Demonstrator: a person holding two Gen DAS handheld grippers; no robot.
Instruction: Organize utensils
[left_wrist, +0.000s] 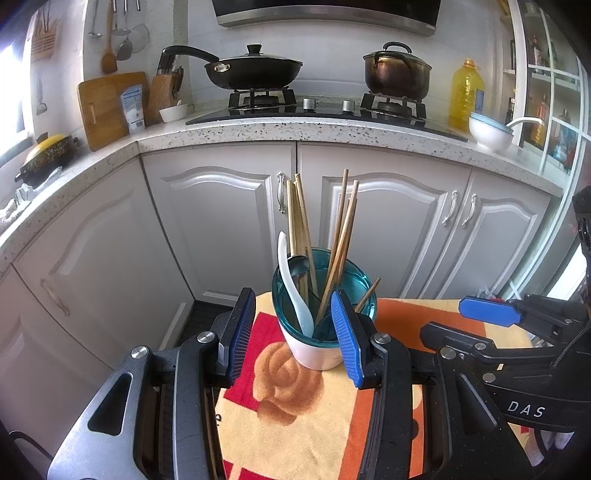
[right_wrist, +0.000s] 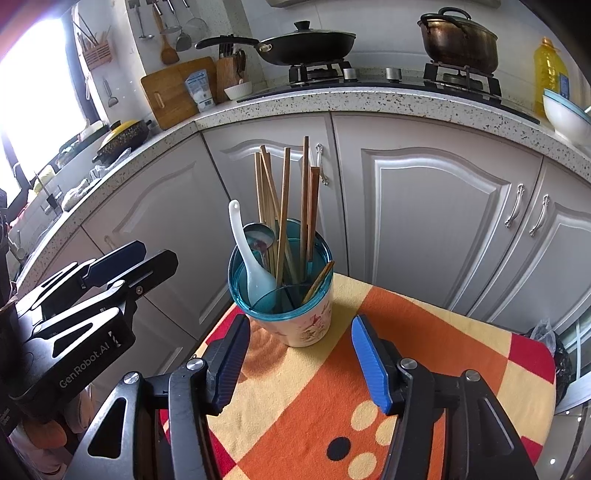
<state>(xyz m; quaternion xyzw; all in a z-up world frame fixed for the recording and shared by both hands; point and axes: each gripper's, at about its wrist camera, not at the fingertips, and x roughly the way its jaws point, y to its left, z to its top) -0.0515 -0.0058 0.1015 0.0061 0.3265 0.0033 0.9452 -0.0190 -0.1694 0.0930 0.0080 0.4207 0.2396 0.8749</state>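
Observation:
A white utensil cup with a teal rim stands on a small table covered by an orange, yellow and red cloth. It holds several wooden chopsticks, a white plastic spoon and a metal spoon. My left gripper is open and empty, its fingers either side of the cup, just in front of it. My right gripper is open and empty, a little short of the cup. The right gripper also shows in the left wrist view, and the left gripper in the right wrist view.
Grey cabinet doors stand right behind the table. Above is a speckled counter with a stove, a black pan, a dark pot, an oil bottle, a white bowl and a cutting board.

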